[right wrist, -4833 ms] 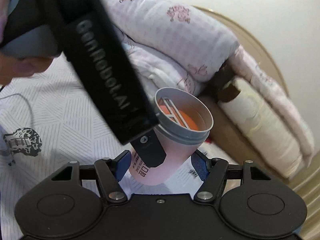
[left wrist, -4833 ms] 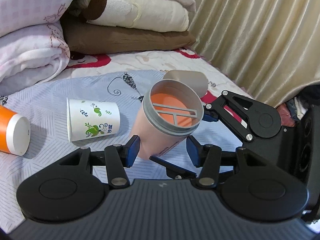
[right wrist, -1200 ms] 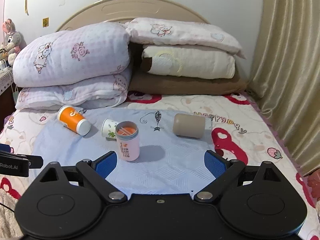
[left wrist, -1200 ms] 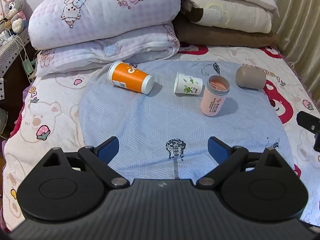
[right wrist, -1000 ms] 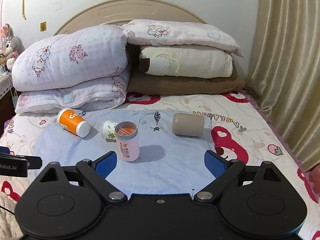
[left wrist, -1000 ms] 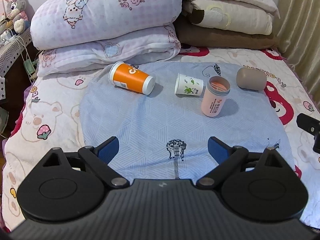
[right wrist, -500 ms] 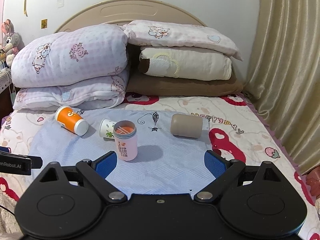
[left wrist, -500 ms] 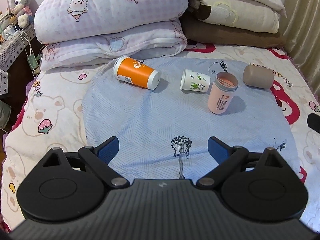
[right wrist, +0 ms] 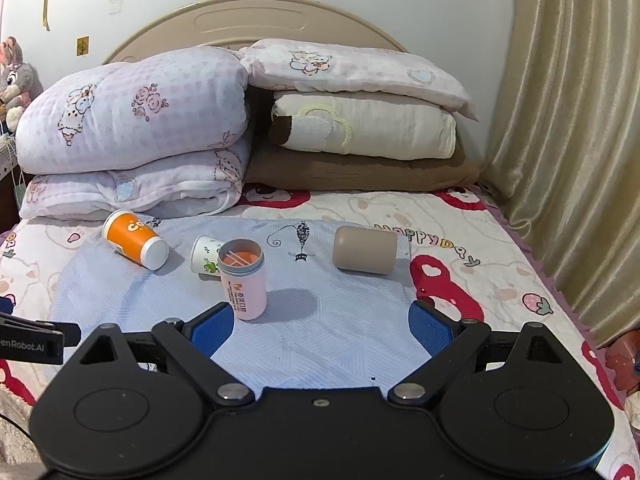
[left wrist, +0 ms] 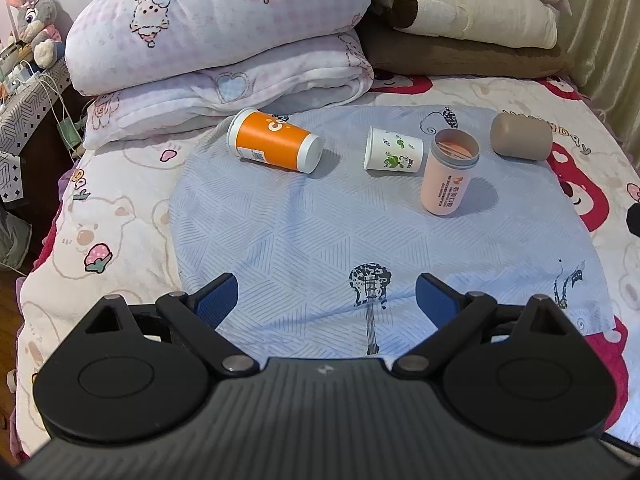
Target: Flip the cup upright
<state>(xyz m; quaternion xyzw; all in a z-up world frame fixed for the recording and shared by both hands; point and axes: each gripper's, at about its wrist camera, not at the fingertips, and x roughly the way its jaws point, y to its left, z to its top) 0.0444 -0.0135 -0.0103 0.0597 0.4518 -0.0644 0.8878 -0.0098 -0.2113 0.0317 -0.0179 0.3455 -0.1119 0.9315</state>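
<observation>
A pink cup (left wrist: 449, 174) with a grey rim stands upright on the blue cloth (left wrist: 304, 232), mouth up; it also shows in the right wrist view (right wrist: 243, 278). An orange cup (left wrist: 274, 146) (right wrist: 134, 239), a small white cup with green print (left wrist: 393, 155) (right wrist: 205, 260) and a tan cup (left wrist: 521, 142) (right wrist: 365, 256) lie on their sides. My left gripper (left wrist: 327, 300) is open and empty, well short of the cups. My right gripper (right wrist: 321, 326) is open and empty, with its left finger just in front of the pink cup.
Folded quilts and pillows (right wrist: 240, 132) are stacked at the head of the bed. A curtain (right wrist: 572, 140) hangs on the right. A bedside shelf with cables and a plush toy (left wrist: 32, 28) stands at the left. Part of the left tool (right wrist: 28, 344) shows at the right wrist view's left edge.
Both grippers had held the pink cup tilted; now it stands alone, and both are open and drawn back. In the last second the views shifted only slightly.
</observation>
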